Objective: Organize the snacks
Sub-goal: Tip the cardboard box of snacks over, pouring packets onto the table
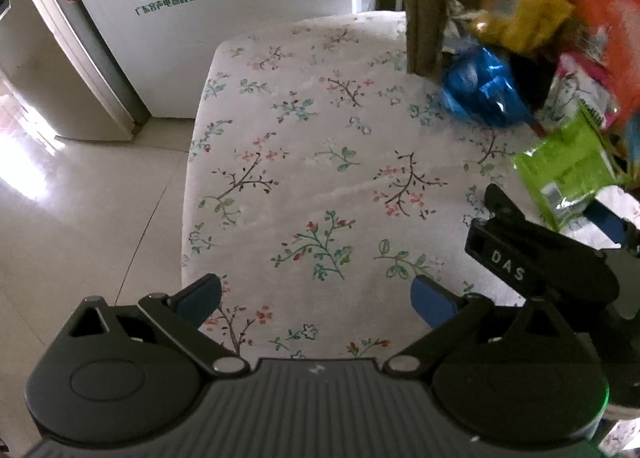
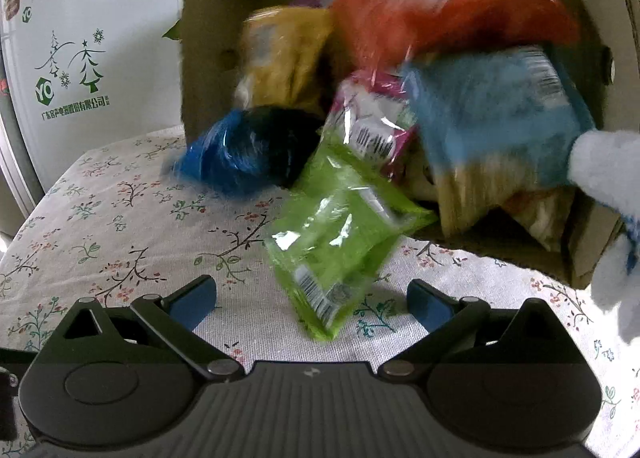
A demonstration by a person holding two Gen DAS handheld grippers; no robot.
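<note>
Both the left tool (image 1: 316,298) and right tool (image 2: 312,298) gape wide, holding nothing.

Left claw (image 1: 316,298) agape, empty; right claw (image 2: 312,300) agape, empty.

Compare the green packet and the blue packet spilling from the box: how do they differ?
The green packet is flat and translucent, with barcodes showing; the blue packet is bulging and dark-centred, no barcode visible. Green lies nearest the open right tongs; blue sits farther left, by the cardboard box wall. Both are glossy plastic on the floral cloth.
</note>
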